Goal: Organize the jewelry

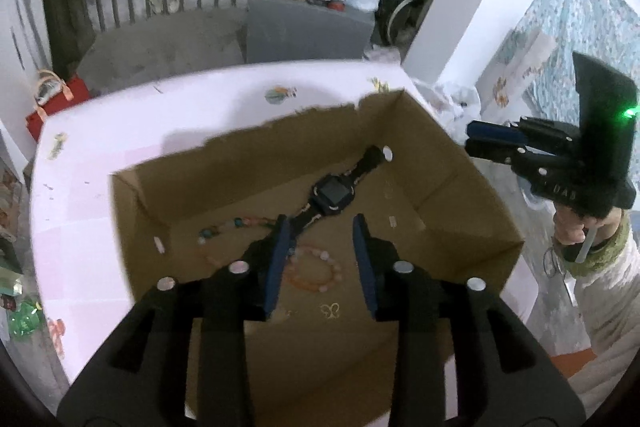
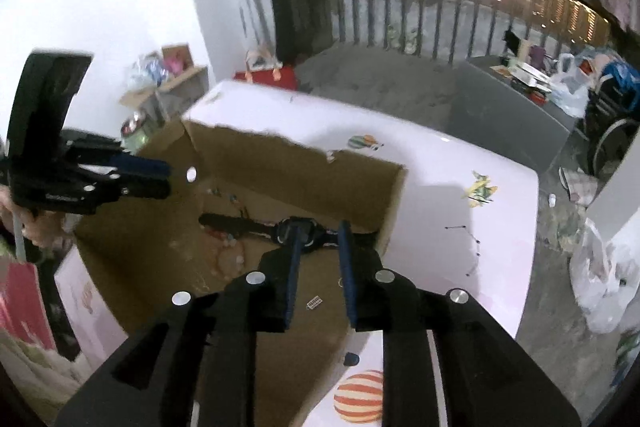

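Observation:
An open cardboard box [image 1: 460, 203] sits on a white table [image 1: 120, 123]. Inside lie a black watch [image 1: 330, 195], a pink bead bracelet [image 1: 320, 269], a multicoloured bead strand [image 1: 228, 227] and a small gold butterfly piece [image 1: 331, 310]. My left gripper [image 1: 322, 223] is open and empty, hovering above the box floor over the bracelet. My right gripper [image 2: 320, 227] is open and empty above the box's right side, with the watch [image 2: 296, 229] beyond its tips. In the left wrist view the right gripper [image 1: 476, 139] hangs beside the box's right rim. In the right wrist view the left gripper [image 2: 166, 179] is over the box's left side.
The table [image 2: 460, 187] carries cartoon stickers [image 2: 482, 189] and small dark hairpins [image 2: 456, 227]. A grey cabinet [image 1: 308, 27] with clutter, plastic bags [image 2: 600, 287], a wheelchair and a railing stand beyond the table. A red bag [image 1: 56, 103] lies on the floor at left.

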Motion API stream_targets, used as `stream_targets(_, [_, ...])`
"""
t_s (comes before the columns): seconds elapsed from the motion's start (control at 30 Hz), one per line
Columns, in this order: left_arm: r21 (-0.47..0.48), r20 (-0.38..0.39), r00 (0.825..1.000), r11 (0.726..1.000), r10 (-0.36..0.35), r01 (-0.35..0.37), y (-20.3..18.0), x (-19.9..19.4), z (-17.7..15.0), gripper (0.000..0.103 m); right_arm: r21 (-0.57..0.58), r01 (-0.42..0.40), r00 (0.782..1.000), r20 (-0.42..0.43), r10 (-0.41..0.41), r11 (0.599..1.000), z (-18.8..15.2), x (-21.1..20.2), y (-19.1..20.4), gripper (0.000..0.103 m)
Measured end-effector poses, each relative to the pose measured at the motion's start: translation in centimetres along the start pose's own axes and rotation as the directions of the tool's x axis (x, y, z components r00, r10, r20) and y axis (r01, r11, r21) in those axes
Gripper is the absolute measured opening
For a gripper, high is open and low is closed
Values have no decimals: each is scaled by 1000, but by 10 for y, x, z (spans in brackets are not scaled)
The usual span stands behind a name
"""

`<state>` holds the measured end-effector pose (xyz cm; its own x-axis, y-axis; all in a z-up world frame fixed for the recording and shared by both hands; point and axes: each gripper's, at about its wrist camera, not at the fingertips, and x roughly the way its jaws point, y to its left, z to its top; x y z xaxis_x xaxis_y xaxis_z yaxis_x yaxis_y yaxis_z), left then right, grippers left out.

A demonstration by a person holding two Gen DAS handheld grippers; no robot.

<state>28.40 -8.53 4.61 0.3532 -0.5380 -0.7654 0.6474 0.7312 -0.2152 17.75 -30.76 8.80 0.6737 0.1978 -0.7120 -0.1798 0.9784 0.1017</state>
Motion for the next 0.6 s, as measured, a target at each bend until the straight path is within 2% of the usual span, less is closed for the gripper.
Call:
stream_targets(0.13, [-15,86,996,999,38,-36,5,-40,-13,41,65,7,999,50,-11,998,-8,-25,-8,28])
stream_targets(0.2, [-27,126,990,998,61,-58,9,-60,-22,46,102,6,997,71,-13,995,-18,-37,-9,36])
stream_targets(0.23, [-39,149,986,997,74,-69,11,-70,-29,53,120,4,997,75,-13,993,-22,-40,-10,38])
stream_targets(0.3, [-70,179,979,994,93,-81,17,-85,-43,60,175,-12,997,77,-1,984,-36,-43,-11,42])
stream_targets(0.37, [-120,188,977,989,104,-82,25,-95,-59,70,237,-25,998,66,9,971,-53,-41,-12,42])
stream_targets(0.43, [-168,184,978,984,94,-63,33,-98,-75,74,302,-40,998,54,25,952,-67,-35,-15,43])
stream_targets(0.6, [-331,135,990,943,32,15,54,-79,-110,76,470,-57,998,9,60,881,-100,-13,-22,43])
